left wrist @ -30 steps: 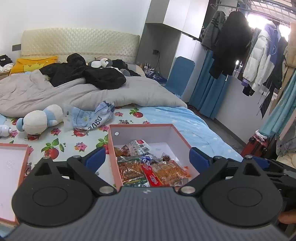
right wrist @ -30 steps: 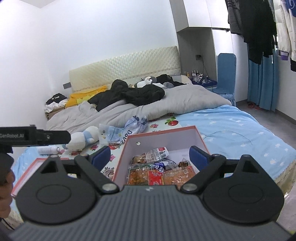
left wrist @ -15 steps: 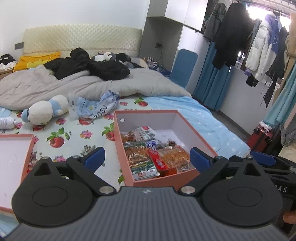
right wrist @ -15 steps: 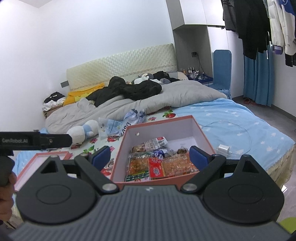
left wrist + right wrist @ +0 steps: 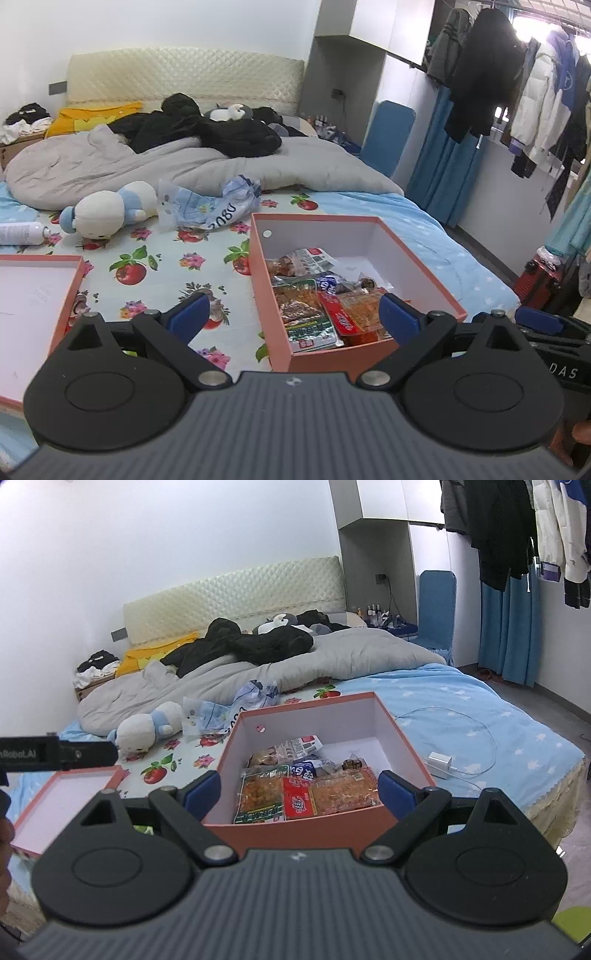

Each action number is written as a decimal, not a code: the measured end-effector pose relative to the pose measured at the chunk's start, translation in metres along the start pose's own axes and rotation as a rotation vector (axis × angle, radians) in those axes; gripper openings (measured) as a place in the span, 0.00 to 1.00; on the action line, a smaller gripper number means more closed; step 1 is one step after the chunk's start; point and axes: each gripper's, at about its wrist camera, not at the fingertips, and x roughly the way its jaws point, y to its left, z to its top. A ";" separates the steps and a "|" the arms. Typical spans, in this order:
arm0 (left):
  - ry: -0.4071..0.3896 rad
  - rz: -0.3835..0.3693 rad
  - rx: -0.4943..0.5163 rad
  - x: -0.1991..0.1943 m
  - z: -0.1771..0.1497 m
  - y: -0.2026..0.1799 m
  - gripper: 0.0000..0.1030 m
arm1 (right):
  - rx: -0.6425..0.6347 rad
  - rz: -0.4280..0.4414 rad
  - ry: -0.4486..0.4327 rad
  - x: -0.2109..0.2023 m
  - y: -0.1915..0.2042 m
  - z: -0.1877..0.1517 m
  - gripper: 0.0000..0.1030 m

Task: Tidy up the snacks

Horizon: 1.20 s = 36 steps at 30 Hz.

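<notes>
An open salmon-pink box (image 5: 263,295) (image 5: 295,836) lies on the flowered bedsheet. Inside it are several snack packets: an orange-and-green packet (image 5: 304,314) (image 5: 260,794), a red packet (image 5: 338,317) (image 5: 295,799) and a clear packet of orange snacks (image 5: 343,792). The box's lid (image 5: 33,295) (image 5: 62,794) rests upturned to the left. My left gripper (image 5: 293,319) is open, above the box's near left corner, with nothing between its fingers. My right gripper (image 5: 298,792) is open over the box's near edge and also holds nothing.
A white-and-blue plush toy (image 5: 107,212), a crumpled plastic bag (image 5: 210,205) and a spray can (image 5: 20,233) lie behind the box. A white charger (image 5: 439,761) with its cable sits right of it. Grey duvet (image 5: 110,166) and black clothes (image 5: 207,127) cover the far bed.
Both grippers have drawn back and up from the box, so its front wall and more of the packets now show. Both stayed open, and nothing in the box moved.
</notes>
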 end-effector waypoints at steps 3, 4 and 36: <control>0.000 0.041 0.019 0.002 -0.003 -0.002 0.97 | -0.005 -0.001 0.013 0.004 0.001 -0.002 0.90; -0.002 0.048 0.029 0.002 -0.004 -0.003 0.97 | -0.009 -0.006 0.017 0.006 0.001 -0.002 0.90; 0.042 0.029 -0.003 0.003 -0.004 -0.001 0.99 | 0.006 0.012 0.004 0.003 0.002 0.010 0.90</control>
